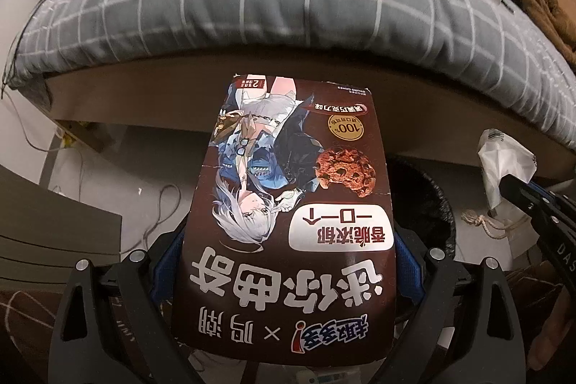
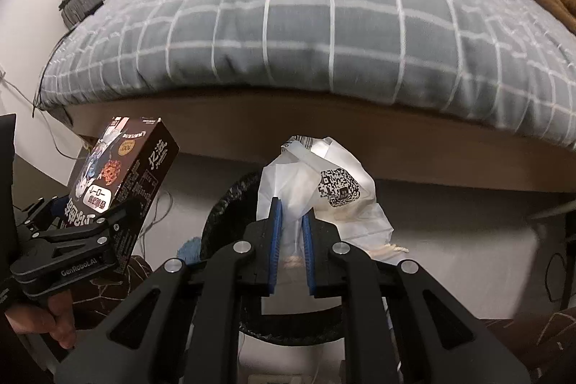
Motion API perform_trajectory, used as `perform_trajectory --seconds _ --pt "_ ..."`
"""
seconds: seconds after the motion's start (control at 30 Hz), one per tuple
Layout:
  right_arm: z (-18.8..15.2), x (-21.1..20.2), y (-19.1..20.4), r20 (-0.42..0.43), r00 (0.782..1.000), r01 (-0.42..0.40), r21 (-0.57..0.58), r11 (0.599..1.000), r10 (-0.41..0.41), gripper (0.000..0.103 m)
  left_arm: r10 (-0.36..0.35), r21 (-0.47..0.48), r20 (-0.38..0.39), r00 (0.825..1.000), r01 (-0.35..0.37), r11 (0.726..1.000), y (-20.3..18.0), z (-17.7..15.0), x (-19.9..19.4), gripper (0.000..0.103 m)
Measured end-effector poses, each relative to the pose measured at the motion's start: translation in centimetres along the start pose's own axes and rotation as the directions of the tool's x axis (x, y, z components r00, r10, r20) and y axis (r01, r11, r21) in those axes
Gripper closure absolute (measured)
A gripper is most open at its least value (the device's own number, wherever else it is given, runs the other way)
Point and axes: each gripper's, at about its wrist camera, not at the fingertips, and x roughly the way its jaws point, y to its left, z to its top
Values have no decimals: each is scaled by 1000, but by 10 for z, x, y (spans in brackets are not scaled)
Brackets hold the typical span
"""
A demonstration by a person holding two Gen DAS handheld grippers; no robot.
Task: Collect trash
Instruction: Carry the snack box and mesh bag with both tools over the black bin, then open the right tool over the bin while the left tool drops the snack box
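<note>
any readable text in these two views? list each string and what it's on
"100%": gold round seal on the cookie box held in the left tool.
"2": corner tag at the box's far end.
Large white Chinese characters on the box front: upside down, not transcribed here.
"GenRobot.AI": body of the left tool.
"DAS": partial lettering on the right tool, seen at the left view's edge.
QR code, no legible words: white plastic bag.
Small print on the box side: too small.

Left gripper [image 2: 108,222], tilted steeply downward, jaws clamped on the sides of a cookie box [image 1: 288,204]; the person's hand [image 2: 54,315] grips its handle from below. Right gripper [image 2: 291,218], likewise pointed down, blue pads [image 2: 275,240] pinched on a white paper bag [image 2: 324,189].
</note>
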Motion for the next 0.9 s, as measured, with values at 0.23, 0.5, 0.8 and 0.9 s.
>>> perform_trajectory --seconds 0.23,0.5,0.8,0.9 --pt "-11 30 6 -54 999 0 0 1000 0 91 -8 7 -23 1000 8 1000 0 -9 19 13" --pt "-19 46 14 -81 997 10 -22 1000 -12 84 10 -20 -42 999 -10 1000 13 -8 28 13" --pt "-15 30 -3 -22 999 49 -16 999 -49 36 -16 1 -30 999 16 1000 2 -6 16 13" --pt "-15 23 -19 -6 998 64 9 998 -64 27 -30 14 -34 999 30 999 -11 -6 15 13"
